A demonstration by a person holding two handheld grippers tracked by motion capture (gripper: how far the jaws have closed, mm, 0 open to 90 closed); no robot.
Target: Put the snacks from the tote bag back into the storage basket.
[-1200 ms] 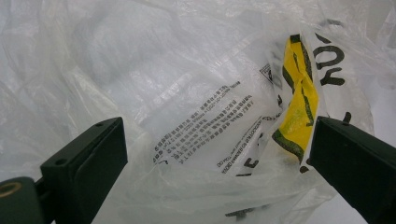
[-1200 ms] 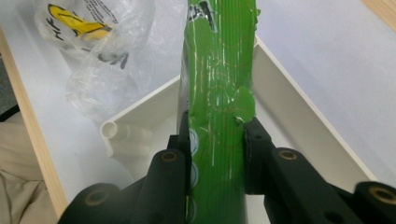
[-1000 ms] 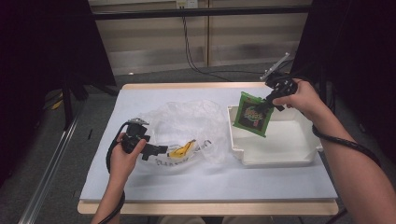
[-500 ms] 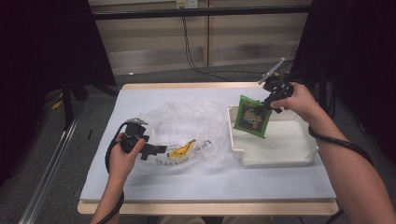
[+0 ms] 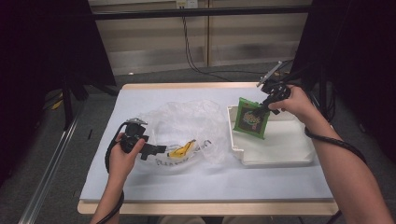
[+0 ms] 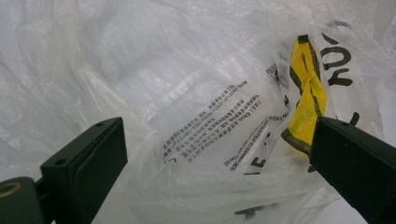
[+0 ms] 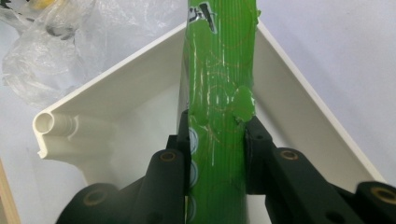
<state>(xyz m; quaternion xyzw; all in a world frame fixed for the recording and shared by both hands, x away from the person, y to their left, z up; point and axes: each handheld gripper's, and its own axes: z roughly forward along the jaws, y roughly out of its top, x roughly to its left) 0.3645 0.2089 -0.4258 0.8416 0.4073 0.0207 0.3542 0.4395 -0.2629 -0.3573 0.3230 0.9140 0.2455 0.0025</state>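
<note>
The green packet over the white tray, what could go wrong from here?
1. The right hand-held gripper pinches the green packet near one edge, so it might twist or slip when let go.
2. The packet hangs close to the white tray wall; its lower corner could catch there.
3. The left hand-held gripper is open against the plastic bag and could drag it.
</note>
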